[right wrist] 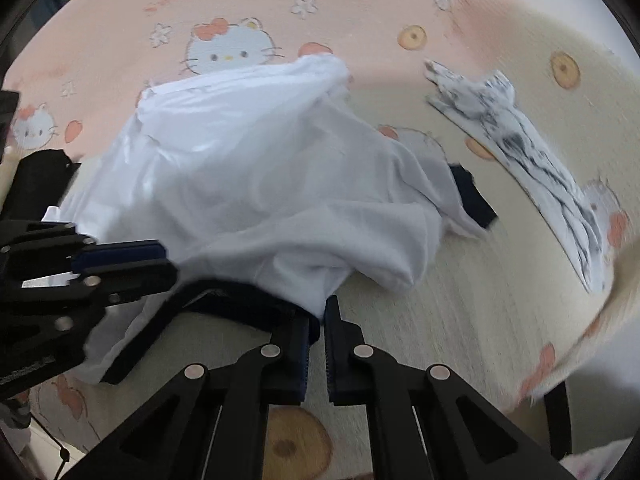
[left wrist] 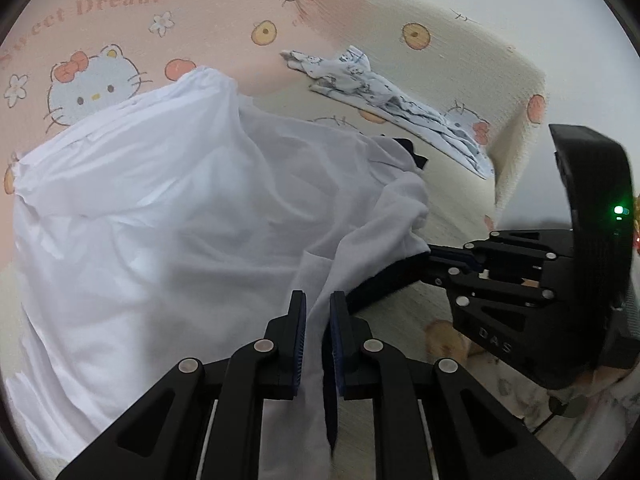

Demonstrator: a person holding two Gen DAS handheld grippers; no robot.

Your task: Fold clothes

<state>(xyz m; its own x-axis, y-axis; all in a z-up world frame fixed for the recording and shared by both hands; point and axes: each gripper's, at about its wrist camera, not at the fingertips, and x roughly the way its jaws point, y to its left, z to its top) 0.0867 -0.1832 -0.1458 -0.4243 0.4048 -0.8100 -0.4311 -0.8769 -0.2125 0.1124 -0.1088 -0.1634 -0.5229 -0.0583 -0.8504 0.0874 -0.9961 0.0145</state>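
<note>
A bed (left wrist: 420, 8) carries everything, spread with a pink and cream cartoon-cat sheet lettered "Sweet Dream"; its far right corner curves away against a pale wall. A crumpled white shirt (left wrist: 168, 208) with dark trim lies across the bed's middle, reaching the near edge. The left tongs (left wrist: 318, 320) are closed on a fold of its white cloth at the near edge. Just to their right, the right tongs (right wrist: 316, 330) are closed on the shirt's dark-trimmed hem. Further right, toward the far right corner and well apart from the shirt, lies a flattened grey-printed white garment (left wrist: 384, 92).
</note>
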